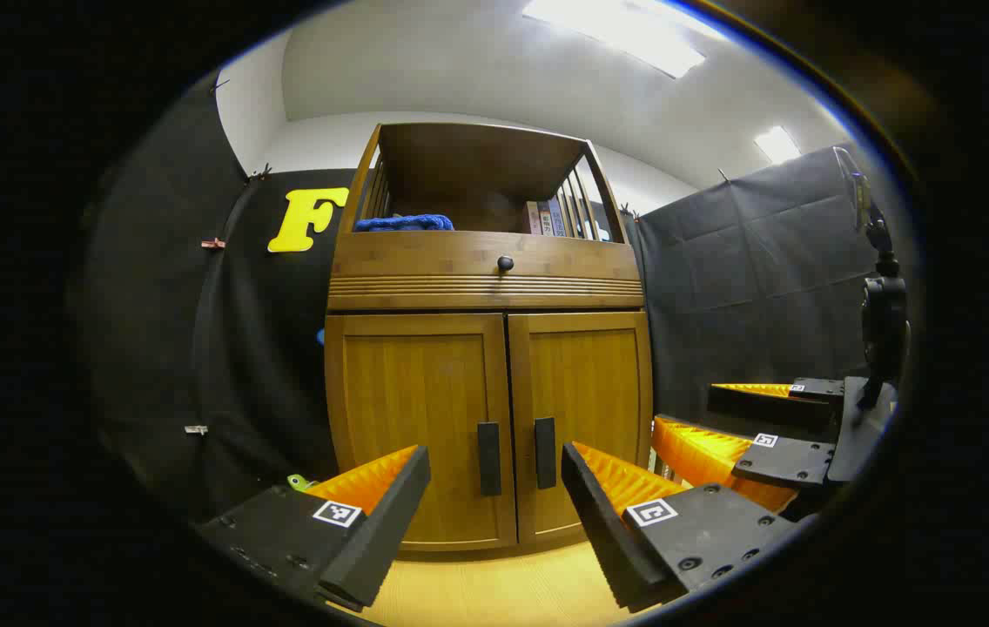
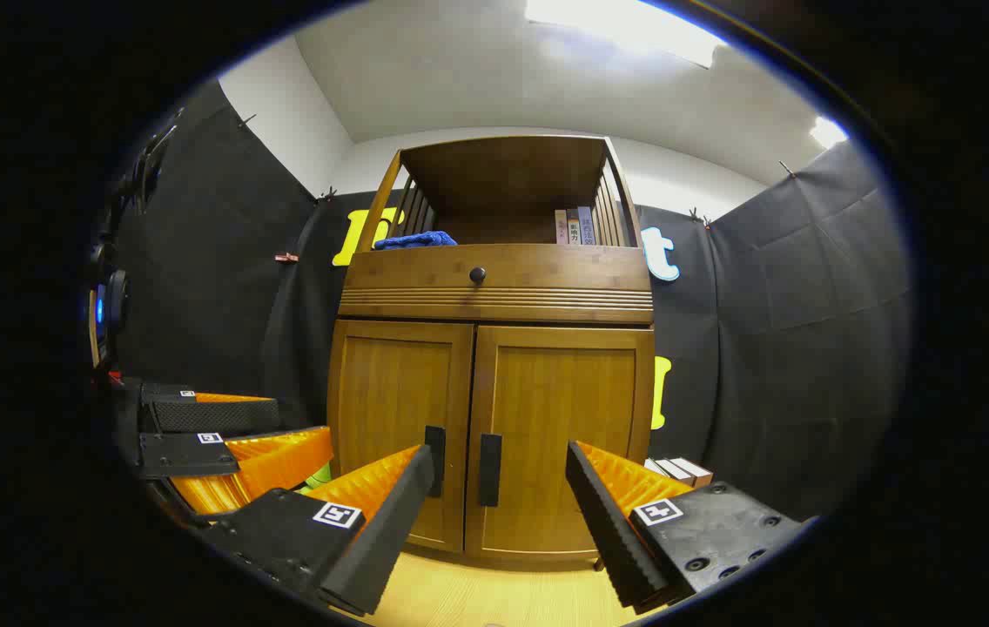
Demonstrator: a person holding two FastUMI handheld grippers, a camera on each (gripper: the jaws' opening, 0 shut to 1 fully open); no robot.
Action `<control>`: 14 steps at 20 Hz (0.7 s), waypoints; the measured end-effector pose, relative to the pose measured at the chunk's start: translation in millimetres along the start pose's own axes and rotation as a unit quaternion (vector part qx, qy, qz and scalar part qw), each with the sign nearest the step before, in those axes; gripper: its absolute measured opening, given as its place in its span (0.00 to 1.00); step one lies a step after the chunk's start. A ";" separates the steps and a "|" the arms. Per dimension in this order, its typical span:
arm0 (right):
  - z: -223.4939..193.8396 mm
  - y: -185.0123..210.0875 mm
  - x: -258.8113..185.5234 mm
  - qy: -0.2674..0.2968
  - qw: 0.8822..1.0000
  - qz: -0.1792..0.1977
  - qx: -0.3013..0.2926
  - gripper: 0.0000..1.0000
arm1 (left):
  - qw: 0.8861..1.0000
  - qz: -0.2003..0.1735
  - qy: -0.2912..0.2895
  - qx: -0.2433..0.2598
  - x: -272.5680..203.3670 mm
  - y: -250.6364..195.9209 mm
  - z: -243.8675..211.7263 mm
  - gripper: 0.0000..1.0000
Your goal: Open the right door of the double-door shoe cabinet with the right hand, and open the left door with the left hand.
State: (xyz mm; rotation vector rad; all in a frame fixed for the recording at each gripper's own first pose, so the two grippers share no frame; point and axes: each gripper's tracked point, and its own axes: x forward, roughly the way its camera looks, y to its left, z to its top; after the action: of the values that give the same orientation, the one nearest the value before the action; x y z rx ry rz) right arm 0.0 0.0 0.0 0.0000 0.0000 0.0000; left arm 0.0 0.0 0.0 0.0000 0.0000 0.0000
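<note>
Black cloth walls close in a booth with a pale wooden floor point(image 1: 494, 583) and a white ceiling with bright light panels. Against the back wall stands the shoe cabinet point(image 1: 487, 287), wooden, with an open shelf on top, a drawer with a small round knob point(image 1: 505, 263) below it, and two doors at the bottom, both closed.

In the left gripper view, the left gripper point(image 1: 494, 522) is released, its fingers spread wide with nothing between them. Past its left finger lies the left door point(image 1: 416, 418). The left door's dark upright handle point(image 1: 488, 458) and the right door's handle point(image 1: 545, 453) both sit in the gap between the fingers, farther off, not touched. The right door point(image 1: 586, 409) stands beyond the right finger. To the right of that finger, near the cabinet's side, the right gripper point(image 1: 725, 431) is seen, also spread apart.

In the right gripper view, the left gripper point(image 2: 225, 435) shows off to the left of the left finger, apart from the cabinet. The right gripper point(image 2: 499, 522) is released too, fingers wide and empty. The left door's handle point(image 2: 434, 460) peeks just past the tip of its left finger; the right door's handle point(image 2: 490, 468) stands in the gap, nearer the left finger. On the top shelf a blue cloth point(image 2: 414, 239) lies at the left and a few books point(image 2: 575, 226) stand at the right. Some flat boxes point(image 2: 677, 470) lie on the floor beyond the right finger.
</note>
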 end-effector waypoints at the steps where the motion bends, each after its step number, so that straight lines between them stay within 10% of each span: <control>1: -0.8 0.1 0.6 0.001 1.000 0.000 -0.001 0.97 | 1.000 0.001 -0.002 -0.001 -0.5 0.4 1.0 0.95; 14: -4.7 7.4 1.2 0.002 1.000 0.011 -0.004 0.97 | 1.000 0.005 -0.003 -0.003 3.6 7.9 -3.8 0.95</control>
State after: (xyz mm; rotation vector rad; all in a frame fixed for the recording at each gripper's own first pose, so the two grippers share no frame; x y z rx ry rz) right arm 1.2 7.4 -4.7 -0.0084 0.0036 0.0219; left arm 3.6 7.9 -3.8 -0.0063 -0.0067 0.0101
